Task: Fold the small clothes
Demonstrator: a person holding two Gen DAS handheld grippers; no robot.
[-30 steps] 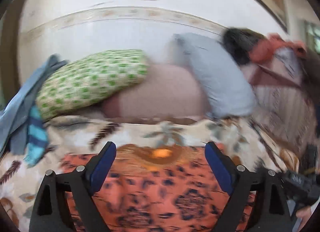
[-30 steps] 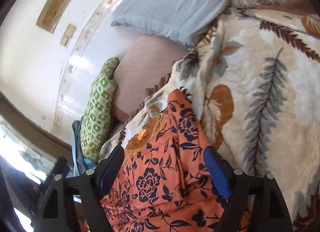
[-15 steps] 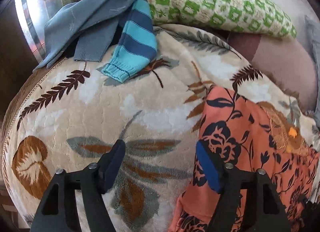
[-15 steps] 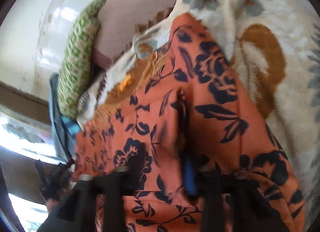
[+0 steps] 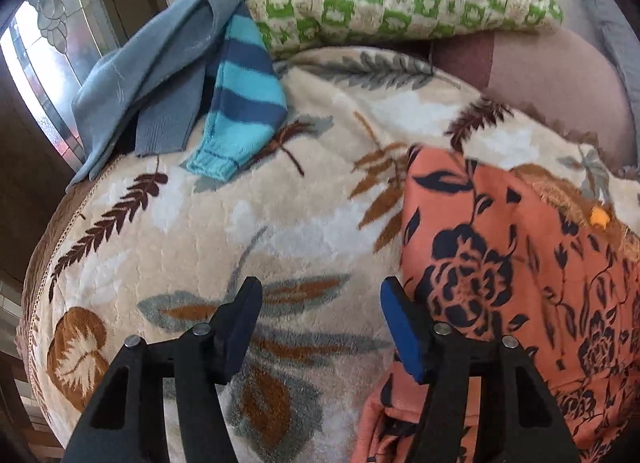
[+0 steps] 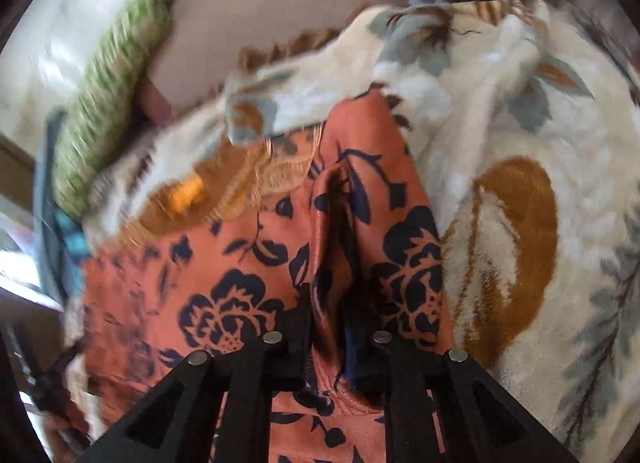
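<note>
We found the orange floral garment [image 5: 520, 263] spread on the leaf-print blanket [image 5: 240, 223]. Our right gripper [image 6: 328, 327] pinched a ridge of its cloth, beginning a fold we judged; our left gripper [image 5: 320, 319] stood wide over blanket beside its edge, needing next to grasp it.

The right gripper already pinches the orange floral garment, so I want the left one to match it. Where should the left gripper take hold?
Grip the orange floral garment at its free left edge, beside the open left gripper. Come from the blanket side, sliding one finger under: that edge lies flat and uncovered, while the right gripper pinches a raised fold.
</note>
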